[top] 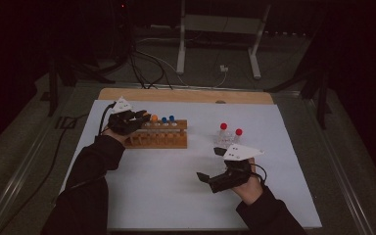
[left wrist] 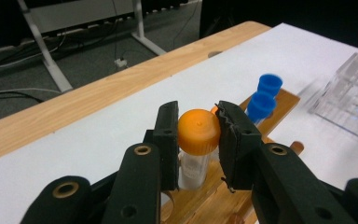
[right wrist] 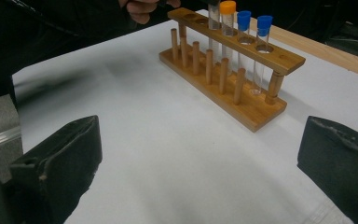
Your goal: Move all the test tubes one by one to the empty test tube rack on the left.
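At about ten o'clock on the white desk (top: pixel 166 191), the left gripper (top: pixel 139 116) stands over the near-left end of the wooden rack (top: pixel 159 138), its fingers (left wrist: pixel 168 135) clenched on the cap of the orange-capped tube (left wrist: pixel 198 133), which sits upright in a hole of the rack. Judging from this, the tube is either just seated or about to be lifted; the pictures cannot settle which. Two blue-capped tubes (right wrist: pixel 253 22) stand in the holes next along, toward three o'clock of the orange one, and another tube seems to stand on its far side, its top hidden. Several holes look unfilled. At about two o'clock, two red-capped tubes (top: pixel 230 129) wait in a clear holder (left wrist: pixel 354 98), well apart from the rack. The right gripper (top: pixel 215 164) hovers at five o'clock, fingers (right wrist: pixel 60 158) spread wide and carrying nothing.
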Motion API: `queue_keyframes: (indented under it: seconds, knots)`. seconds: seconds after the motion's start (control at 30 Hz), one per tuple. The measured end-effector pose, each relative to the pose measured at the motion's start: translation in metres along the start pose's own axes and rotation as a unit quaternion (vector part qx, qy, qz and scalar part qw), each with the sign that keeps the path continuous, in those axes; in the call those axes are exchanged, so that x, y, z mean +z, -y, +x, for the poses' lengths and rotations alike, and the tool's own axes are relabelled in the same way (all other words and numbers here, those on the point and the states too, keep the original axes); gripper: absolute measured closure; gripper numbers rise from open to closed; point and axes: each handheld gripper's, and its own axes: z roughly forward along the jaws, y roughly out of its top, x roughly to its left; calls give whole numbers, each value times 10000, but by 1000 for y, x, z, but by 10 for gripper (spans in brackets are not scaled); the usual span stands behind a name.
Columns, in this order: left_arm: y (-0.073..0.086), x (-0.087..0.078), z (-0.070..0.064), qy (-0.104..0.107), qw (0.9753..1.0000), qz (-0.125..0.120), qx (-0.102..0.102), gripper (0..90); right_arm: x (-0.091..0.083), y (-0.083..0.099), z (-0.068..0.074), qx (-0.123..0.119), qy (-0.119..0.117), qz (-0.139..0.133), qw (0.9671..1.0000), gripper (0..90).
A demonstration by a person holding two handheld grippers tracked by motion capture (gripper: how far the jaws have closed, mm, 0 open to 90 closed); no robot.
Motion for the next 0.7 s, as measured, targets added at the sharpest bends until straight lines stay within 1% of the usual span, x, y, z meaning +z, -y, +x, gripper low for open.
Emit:
queue_keyframes:
  seconds: [0.17, 0.37, 0.4, 0.43, 0.47, 0.5, 0.57, 0.6, 0.67, 0.7]
  knots:
    - [3, 3, 0, -14, 9999, 105, -10, 717, 0, 0, 0, 5, -2, 9, 10000, 0]
    - [3, 3, 1, -2, 9999, 112, -55, 716, 0, 0, 0, 7, -7, 22, 10000, 0]
    - [3, 3, 1, 15, 9999, 123, -27, 714, 0, 0, 0, 7, -14, 20, 10000, 0]
    - [3, 3, 1, -7, 9999, 136, -23, 709, 0, 0, 0, 8, -15, 18, 10000, 0]
    - [3, 3, 1, -24, 9999, 120, -62, 705, 0, 0, 0, 6, -12, 12, 10000, 0]
    - [2, 2, 1, 57, 9999, 89, -89, 691, -1, -1, 0, 10, -16, 7, 10000, 0]
    - [0, -1, 0, 61, 9999, 34, -85, 646, -2, -1, 0, 16, -8, -12, 10000, 0]
    - [-1, -4, 0, 170, 9998, -14, -107, 614, -2, -2, -1, 16, -8, -27, 10000, 0]
    - [-4, -8, -1, 160, 9998, -82, -100, 566, -4, -2, -2, 23, 2, -47, 10000, 0]
    - [-5, -11, -1, 215, 9997, -103, -91, 524, -5, -3, -2, 13, 17, -59, 10000, 0]
